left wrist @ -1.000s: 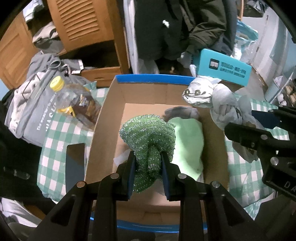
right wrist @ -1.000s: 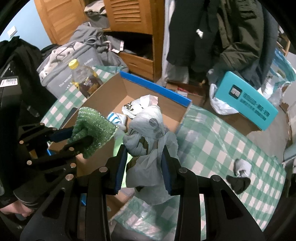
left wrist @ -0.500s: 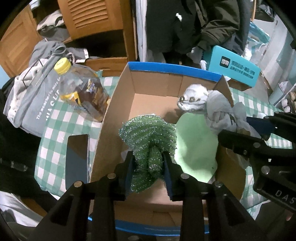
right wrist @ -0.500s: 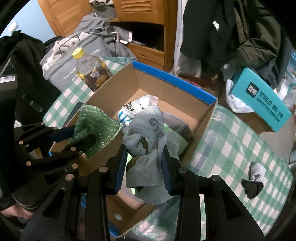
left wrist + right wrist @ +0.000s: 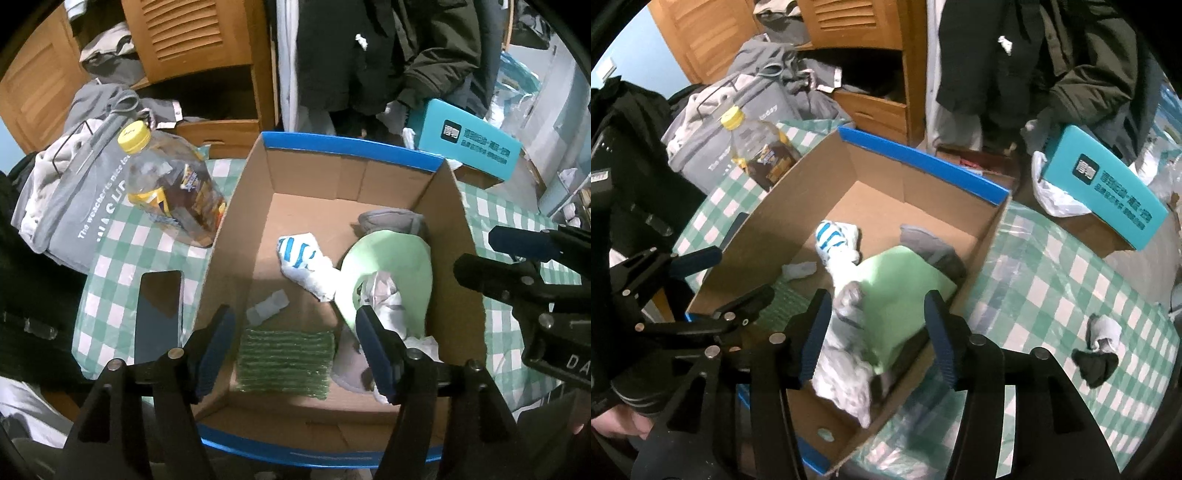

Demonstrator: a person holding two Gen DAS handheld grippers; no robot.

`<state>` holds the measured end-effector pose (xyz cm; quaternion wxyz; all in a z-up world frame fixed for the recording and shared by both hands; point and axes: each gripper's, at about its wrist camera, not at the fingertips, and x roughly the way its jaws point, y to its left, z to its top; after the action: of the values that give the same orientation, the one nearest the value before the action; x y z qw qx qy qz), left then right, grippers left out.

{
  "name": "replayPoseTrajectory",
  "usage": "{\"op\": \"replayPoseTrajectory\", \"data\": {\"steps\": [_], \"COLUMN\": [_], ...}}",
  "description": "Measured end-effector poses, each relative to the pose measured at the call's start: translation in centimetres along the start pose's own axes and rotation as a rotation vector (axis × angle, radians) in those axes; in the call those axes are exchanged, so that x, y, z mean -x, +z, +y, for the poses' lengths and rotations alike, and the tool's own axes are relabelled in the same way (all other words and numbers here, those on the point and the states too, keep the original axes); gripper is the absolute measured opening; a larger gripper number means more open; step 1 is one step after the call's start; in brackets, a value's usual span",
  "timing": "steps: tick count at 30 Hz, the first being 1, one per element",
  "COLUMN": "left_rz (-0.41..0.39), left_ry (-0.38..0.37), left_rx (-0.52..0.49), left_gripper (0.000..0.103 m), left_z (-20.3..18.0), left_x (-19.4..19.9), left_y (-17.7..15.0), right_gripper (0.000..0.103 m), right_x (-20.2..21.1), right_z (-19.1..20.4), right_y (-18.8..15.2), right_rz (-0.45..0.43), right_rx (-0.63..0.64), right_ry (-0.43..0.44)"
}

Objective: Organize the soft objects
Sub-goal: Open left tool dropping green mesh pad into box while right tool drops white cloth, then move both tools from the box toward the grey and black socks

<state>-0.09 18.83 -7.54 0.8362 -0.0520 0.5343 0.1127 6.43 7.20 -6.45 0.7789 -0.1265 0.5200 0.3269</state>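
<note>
1. while both claws hang over one open cardboard box, the left claw stands spread with nothing between its pads; its jaws have just been opening.
2. one green scouring pad lies flat on the box floor straight below the left claw, a ribbed, glittery rectangle whose long side runs across from one pad toward the other.
3. the right claw is spread too, its jaws having just been opening; one crumpled grey-white cloth lies loose below it, near its left pad, stretching along the line the claw points.
4. under that cloth sits one smooth pale green cloth, rounded at the far end.
5. beyond the claws, deeper in the box, lie one white sock with blue stripes, one grey sock and one small grey scrap.
6. left of the left claw, on the green checked tablecloth, lie one dark phone and one clear plastic bottle with a yellow cap.
7. right of the right claw, one black and grey sock bundle lies on the tablecloth outside the box.
</note>
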Motion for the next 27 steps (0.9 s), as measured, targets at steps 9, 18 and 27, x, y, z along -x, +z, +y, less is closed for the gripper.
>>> {"op": "replayPoseTrajectory", "data": {"steps": [9, 18, 27], "left_rz": [-0.006, -0.012, -0.030], "left_ry": [-0.009, -0.016, -0.017], "left_rx": [-0.040, -0.081, -0.136], "left_gripper": [0.070, 0.071, 0.077], "left_z": [-1.9, -3.9, -6.7], "left_x": [0.3, 0.6, 1.2], "left_y": [0.0, 0.2, 0.2], "right_gripper": [0.062, 0.064, 0.066], "right_x": [0.9, 2.1, 3.1], "right_z": [-1.5, -3.3, -5.6], "right_y": [-0.8, -2.0, -3.6], "right_rz": [-0.011, -0.020, -0.023], "right_rx": [-0.022, -0.047, -0.075], "right_ry": [-0.026, -0.053, -0.084]}}
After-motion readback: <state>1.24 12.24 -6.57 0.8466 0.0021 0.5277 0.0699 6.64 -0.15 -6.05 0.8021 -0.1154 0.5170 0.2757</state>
